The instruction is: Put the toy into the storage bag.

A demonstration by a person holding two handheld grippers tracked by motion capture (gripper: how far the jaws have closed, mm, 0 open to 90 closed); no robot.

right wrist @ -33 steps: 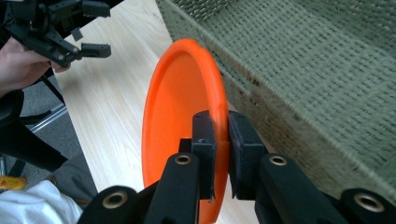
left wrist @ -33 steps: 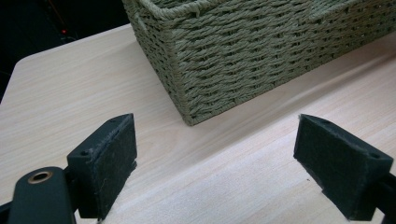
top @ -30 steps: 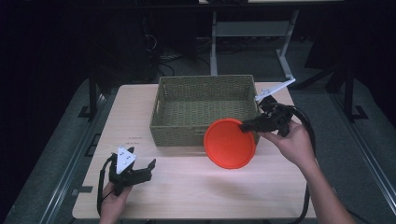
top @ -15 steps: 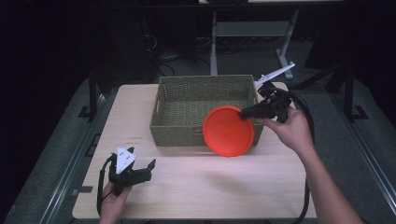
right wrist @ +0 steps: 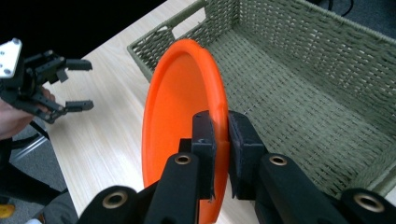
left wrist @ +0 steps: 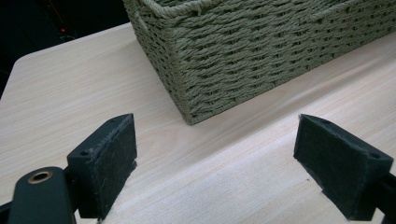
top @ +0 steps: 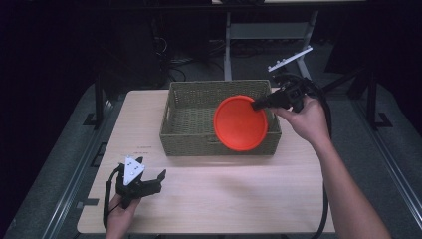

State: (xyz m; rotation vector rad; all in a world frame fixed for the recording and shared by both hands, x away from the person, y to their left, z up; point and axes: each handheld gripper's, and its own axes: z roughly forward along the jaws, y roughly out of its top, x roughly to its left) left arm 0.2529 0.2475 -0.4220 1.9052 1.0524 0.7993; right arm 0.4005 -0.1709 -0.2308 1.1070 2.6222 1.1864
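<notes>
An orange plate [top: 241, 123] hangs tilted on edge over the front right part of a green woven basket [top: 189, 117]. My right gripper [top: 258, 105] is shut on the plate's rim, seen close in the right gripper view as the plate [right wrist: 180, 116] pinched between the two black pads [right wrist: 205, 140]. The basket's inside [right wrist: 299, 79] lies below and looks empty. My left gripper [top: 158, 180] rests on the table near the front left corner, jaws wide open with nothing between them. In the left gripper view the basket's corner [left wrist: 187, 70] stands just ahead of the open gripper [left wrist: 215, 163].
A light wooden table [top: 224, 199] holds the basket at its back middle. Beyond the far edge stands a metal stand [top: 288, 59] against dark floor. A black cable [top: 326, 189] trails from the right gripper along the forearm.
The right gripper has carried the orange plate up and back, from in front of the basket to over its front right part. The left gripper has stayed still.
</notes>
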